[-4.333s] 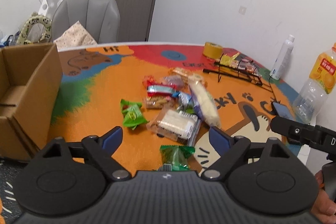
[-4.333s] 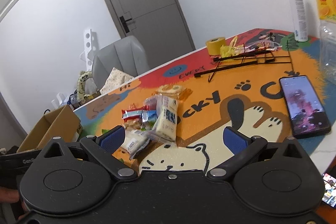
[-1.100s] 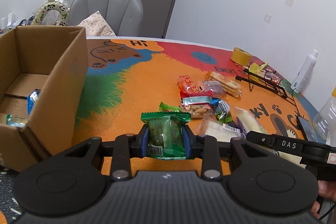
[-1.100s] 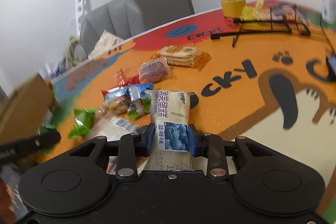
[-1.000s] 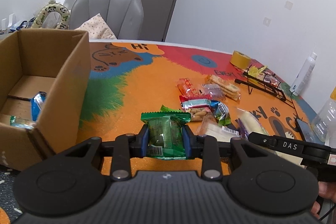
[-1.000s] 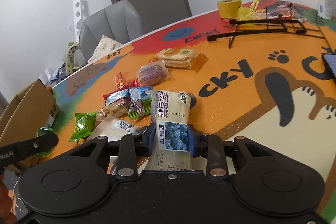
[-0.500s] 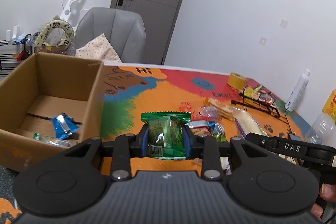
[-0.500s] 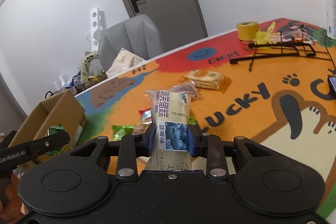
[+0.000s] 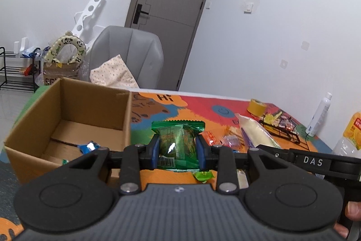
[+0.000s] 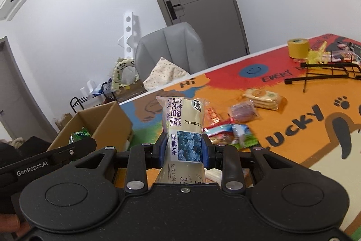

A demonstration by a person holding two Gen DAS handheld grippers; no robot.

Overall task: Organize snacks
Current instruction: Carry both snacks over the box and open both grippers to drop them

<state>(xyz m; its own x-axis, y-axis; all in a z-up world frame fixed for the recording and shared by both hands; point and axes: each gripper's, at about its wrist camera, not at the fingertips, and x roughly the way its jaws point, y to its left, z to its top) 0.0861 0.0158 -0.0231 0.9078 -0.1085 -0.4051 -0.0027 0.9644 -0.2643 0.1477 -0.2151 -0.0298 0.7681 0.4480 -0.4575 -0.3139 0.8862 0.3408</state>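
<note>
Left gripper (image 9: 178, 148) clamps a green snack packet (image 9: 177, 141) just beside the cardboard box (image 9: 67, 110) rim; right gripper (image 10: 185, 149) clamps a blueberry cake packet (image 10: 183, 125) above the table's (image 10: 315, 101) left edge.

Glossy green foil packet (image 9: 178, 143), glossy plastic cake wrapper (image 10: 183, 125), matt brown cardboard box (image 9: 94, 105), black wire rack (image 10: 327, 72)

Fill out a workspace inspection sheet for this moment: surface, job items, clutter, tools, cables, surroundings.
Surface: colourful cartoon mat covers the table.
Job items: cardboard box at the table's left edge, a blue packet inside; loose snacks mid-table.
Clutter: yellow tape roll, black wire rack, white bottle, orange drink bottle.
Tools: left tool shut on green packet; right tool shut on blueberry cake pack.
Cables: nothing seen.
Surroundings: grey chair, closed door, black shelf.
</note>
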